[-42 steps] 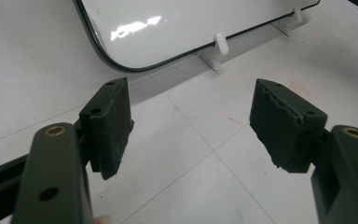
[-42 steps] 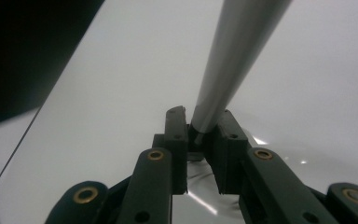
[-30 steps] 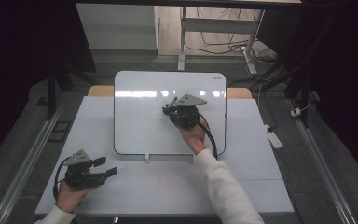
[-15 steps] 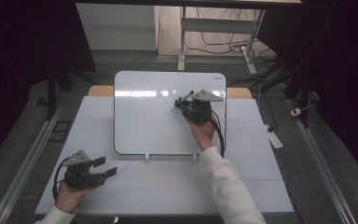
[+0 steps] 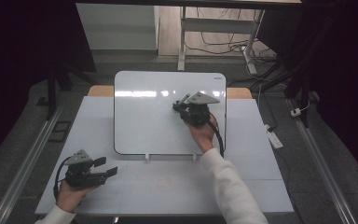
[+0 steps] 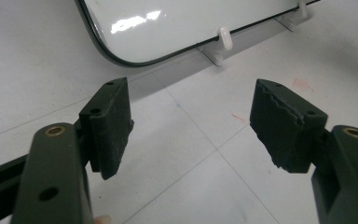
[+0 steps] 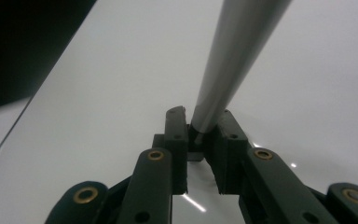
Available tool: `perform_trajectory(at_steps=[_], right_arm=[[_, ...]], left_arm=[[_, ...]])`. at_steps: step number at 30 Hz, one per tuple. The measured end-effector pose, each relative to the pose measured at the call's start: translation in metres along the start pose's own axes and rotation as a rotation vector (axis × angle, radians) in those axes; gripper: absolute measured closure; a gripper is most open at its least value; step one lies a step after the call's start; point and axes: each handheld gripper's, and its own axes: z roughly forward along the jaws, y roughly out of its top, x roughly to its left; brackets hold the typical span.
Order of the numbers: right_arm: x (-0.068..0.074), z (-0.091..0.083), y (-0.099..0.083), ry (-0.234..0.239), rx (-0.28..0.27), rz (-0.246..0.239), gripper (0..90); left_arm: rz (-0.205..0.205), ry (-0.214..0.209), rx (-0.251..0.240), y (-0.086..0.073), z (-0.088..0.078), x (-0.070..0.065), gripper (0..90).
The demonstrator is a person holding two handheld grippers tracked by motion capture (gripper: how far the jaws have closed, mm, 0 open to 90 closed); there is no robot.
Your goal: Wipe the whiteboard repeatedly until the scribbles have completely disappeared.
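The worktop (image 5: 261,186) is a pale table, and the whiteboard (image 5: 144,121) stands propped along its back edge, reaching nearly to the middle. Its face is clean: I see glare but no ink stroke.

The change is in my right tongs (image 5: 181,103). Compared with a second ago they sit a little farther toward the board's right edge, at about the same height on the board, and most of that shift falls in the first half of the second. My left tongs (image 5: 106,167) are where they were, near the worktop's front left corner.

The right tongs are clamped together on a slim grey pen (image 7: 233,60), which runs from between the pads up across the white surface. I cannot tell whether its tip touches the board. Since no line follows the sideways move, I judge I am either placing the pen for a stroke or the stroke leaves no mark.

The left tongs stand wide apart with nothing between the pads (image 6: 112,126), just bare worktop.

As for holders, the small white clips (image 6: 223,37) at the board's bottom edge carry the board, and nothing else sits in them.
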Motion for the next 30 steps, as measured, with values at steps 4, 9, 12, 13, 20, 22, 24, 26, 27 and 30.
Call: perform_trajectory(at_steps=[4, 9, 12, 13, 20, 22, 24, 26, 27, 30], right_arm=[[-0.007, -0.003, 0.002, -0.007, -0.004, 0.014, 77.7], [0.010, -0.005, -0.009, 0.035, 0.065, -0.092, 77.7], [-0.013, -0.016, -0.005, -0.038, -0.006, 0.018, 77.7], [-0.015, -0.018, -0.006, -0.034, -0.004, 0.027, 77.7], [-0.010, -0.019, -0.009, -0.037, 0.011, -0.015, 77.7], [-0.012, -0.020, -0.011, -0.027, 0.012, 0.012, 77.7], [0.001, -0.016, -0.013, 0.007, 0.063, -0.076, 77.7], [0.002, -0.016, -0.010, -0.013, 0.058, -0.097, 77.7], [-0.004, -0.017, -0.007, -0.033, 0.032, -0.060, 77.7], [-0.013, -0.017, -0.006, -0.034, 0.001, 0.031, 77.7]], left_arm=[[-0.002, -0.002, -0.007, 0.000, -0.001, 0.001, 30.0], [-0.003, 0.000, -0.003, 0.000, -0.001, 0.001, 30.0], [-0.002, 0.000, -0.008, 0.000, -0.002, 0.000, 30.0], [-0.001, 0.000, -0.008, 0.000, -0.002, 0.000, 30.0], [-0.002, 0.002, -0.003, 0.000, -0.001, 0.000, 30.0], [-0.002, 0.001, -0.006, 0.000, -0.001, 0.000, 30.0], [-0.006, 0.001, -0.004, 0.001, 0.000, 0.002, 30.0], [-0.004, 0.000, 0.001, 0.001, 0.001, 0.001, 29.9], [-0.001, 0.001, 0.003, 0.000, 0.000, 0.001, 29.9], [0.000, -0.001, -0.007, 0.000, -0.001, 0.001, 29.9]])
